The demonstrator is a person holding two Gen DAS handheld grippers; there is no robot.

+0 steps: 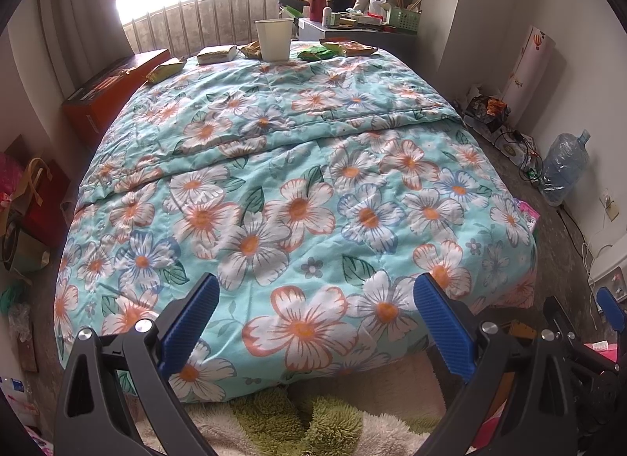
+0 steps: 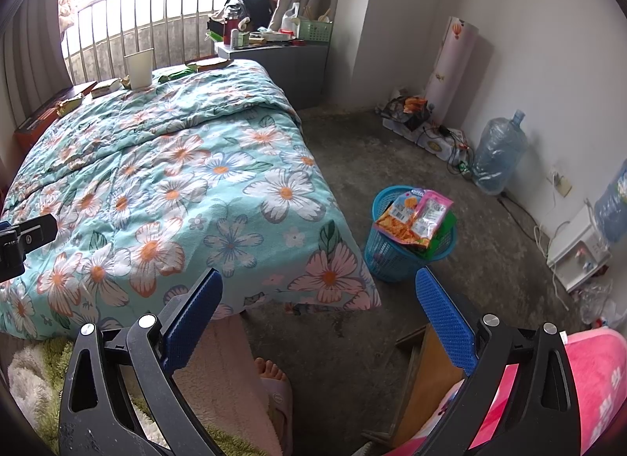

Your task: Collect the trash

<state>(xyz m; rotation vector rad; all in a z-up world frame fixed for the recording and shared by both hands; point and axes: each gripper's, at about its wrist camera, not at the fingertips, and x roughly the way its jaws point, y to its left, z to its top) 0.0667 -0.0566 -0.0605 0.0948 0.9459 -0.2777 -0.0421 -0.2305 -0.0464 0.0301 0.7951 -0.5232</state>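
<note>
The left claw (image 1: 315, 323) is held open, its two blue pads spread wide and empty above the near end of a flowered quilt (image 1: 298, 181) that covers one bed. The right claw (image 2: 319, 319) is likewise held open with nothing between its two pads, over the bare floor (image 2: 392, 166) off the bed's near corner.

At the far end of the quilt, one white paper cup (image 1: 274, 40) is seen standing upright. To its left lie two packets: a yellow-green wrapper (image 1: 166, 70) near the bed's edge and a flat pale pack (image 1: 216, 54) closer to the cup. One crumpled yellowish wrapper (image 1: 250, 50) lies just beside the cup, partly hidden by it. To the right lie one green wrapper (image 1: 315, 52) and one orange-printed bag (image 1: 348, 47). Six items in all can be counted there, well apart from both claws.

On the floor beside the bed, one blue basket (image 2: 392, 256) is seen, with three or so snack bags (image 2: 415, 221) piled across its rim. Two large water bottles can be made out by the wall, one (image 2: 497, 154) whole and another (image 2: 613, 205) cut off by the frame edge.
</note>
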